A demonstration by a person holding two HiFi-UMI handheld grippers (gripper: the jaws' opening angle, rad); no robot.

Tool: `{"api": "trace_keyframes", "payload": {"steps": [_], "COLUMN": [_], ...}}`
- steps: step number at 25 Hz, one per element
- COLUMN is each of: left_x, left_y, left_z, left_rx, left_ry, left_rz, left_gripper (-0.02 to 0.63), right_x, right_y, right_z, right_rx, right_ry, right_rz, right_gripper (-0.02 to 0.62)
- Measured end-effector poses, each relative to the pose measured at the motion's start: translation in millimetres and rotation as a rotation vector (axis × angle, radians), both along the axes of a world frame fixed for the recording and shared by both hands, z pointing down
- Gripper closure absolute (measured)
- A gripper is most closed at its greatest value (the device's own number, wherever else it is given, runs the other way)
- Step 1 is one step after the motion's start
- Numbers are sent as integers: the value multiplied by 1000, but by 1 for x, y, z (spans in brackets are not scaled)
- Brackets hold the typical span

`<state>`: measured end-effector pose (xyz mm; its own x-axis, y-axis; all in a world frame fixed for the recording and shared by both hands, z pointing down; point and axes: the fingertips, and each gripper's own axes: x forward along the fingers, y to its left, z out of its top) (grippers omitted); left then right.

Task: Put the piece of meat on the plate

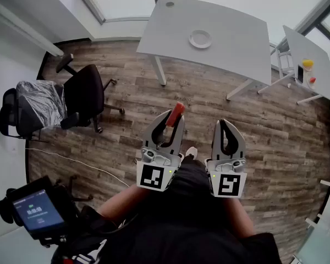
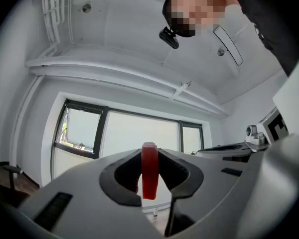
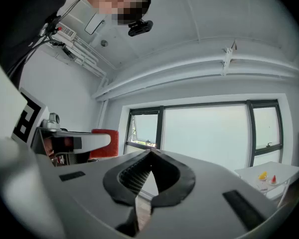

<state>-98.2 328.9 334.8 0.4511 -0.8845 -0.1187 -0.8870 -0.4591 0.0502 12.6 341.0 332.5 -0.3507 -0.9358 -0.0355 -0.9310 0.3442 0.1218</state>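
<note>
Two grippers are held side by side over the wooden floor (image 1: 126, 142), well away from the table (image 1: 231, 43); the piece of meat (image 1: 177, 110), red and flat, is clamped on edge between the jaws of the left gripper (image 1: 173, 120), and its top sticks out past the tips; the jaws of the right gripper (image 1: 225, 124) are pressed together with nothing between them; the white plate (image 1: 200, 38) is seen on the table, well apart from the meat; a black office chair (image 1: 82, 95) is parked at the left on the floor; a small lit screen (image 1: 37, 209) is seen at the bottom left.
</note>
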Motion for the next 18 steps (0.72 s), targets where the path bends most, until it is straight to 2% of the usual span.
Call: {"api": "trace_keyframes", "payload": {"steps": [8, 13, 16, 18], "left_x": [3, -1, -3, 13], "left_y": [-5, -12, -13, -16], "left_z": [-3, -6, -7, 0], "left_rx": [1, -4, -2, -5], "left_ry": [17, 24, 30, 22], "left_rz": [-7, -26, -39, -49], "left_gripper": [512, 512, 512, 513], "right_x": [6, 6, 6, 25], "right_y": [0, -6, -8, -11], "right_z": [-4, -7, -6, 0], "right_rx": [9, 10, -7, -12], "right_ry": [-25, 4, -35, -61], "right_rz": [-8, -22, -35, -45], "right_gripper": [592, 592, 592, 592]}}
